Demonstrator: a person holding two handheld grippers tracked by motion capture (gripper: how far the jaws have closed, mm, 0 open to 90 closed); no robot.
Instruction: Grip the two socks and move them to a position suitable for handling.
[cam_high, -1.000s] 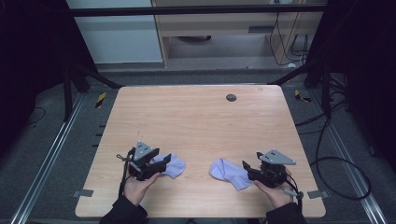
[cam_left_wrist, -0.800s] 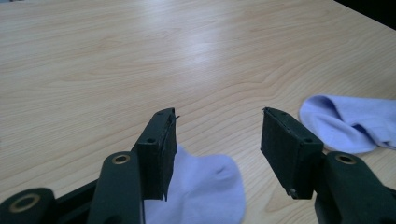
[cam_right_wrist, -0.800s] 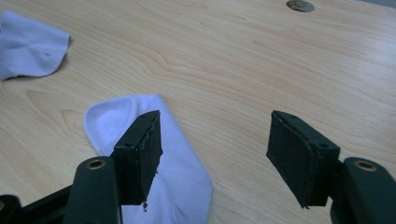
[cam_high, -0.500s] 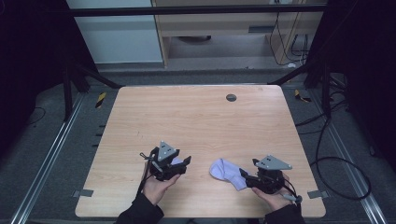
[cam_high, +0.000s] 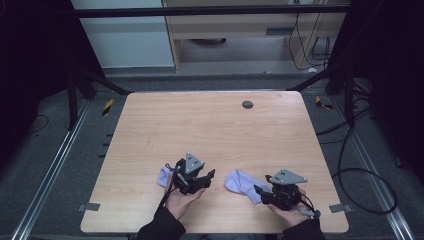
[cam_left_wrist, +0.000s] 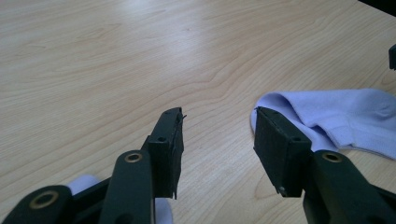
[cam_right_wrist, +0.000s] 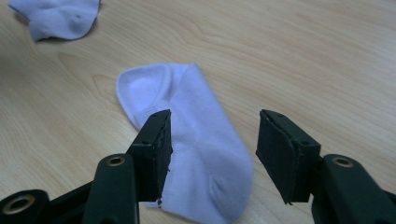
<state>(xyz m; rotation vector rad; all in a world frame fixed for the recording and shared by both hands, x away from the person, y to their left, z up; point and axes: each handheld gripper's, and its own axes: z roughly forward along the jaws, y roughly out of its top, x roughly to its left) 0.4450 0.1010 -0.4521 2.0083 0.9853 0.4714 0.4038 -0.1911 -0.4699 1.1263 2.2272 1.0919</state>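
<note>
Two pale lilac ankle socks lie on the wooden table (cam_high: 210, 125). The left sock (cam_high: 163, 176) pokes out from beneath my left gripper (cam_high: 208, 176), which is open, empty and pointing right. In the left gripper view its jaws (cam_left_wrist: 217, 135) frame bare wood, with the right sock (cam_left_wrist: 336, 119) just past the right jaw and a bit of the left sock (cam_left_wrist: 84, 184) underneath. The right sock (cam_high: 239, 182) lies flat in front of my right gripper (cam_high: 258, 192). In the right gripper view the open jaws (cam_right_wrist: 212, 140) straddle this sock (cam_right_wrist: 196, 135) without closing, and the left sock (cam_right_wrist: 56, 16) lies farther off.
A small dark round grommet (cam_high: 247, 104) sits near the table's far edge. The table's front edge is close behind both hands. Dark floor, metal rails and cables (cam_high: 350, 165) surround the table.
My left gripper has moved right, passing over the left sock so that the sock now shows behind it. The right gripper has drawn slightly nearer the front edge, still open.
</note>
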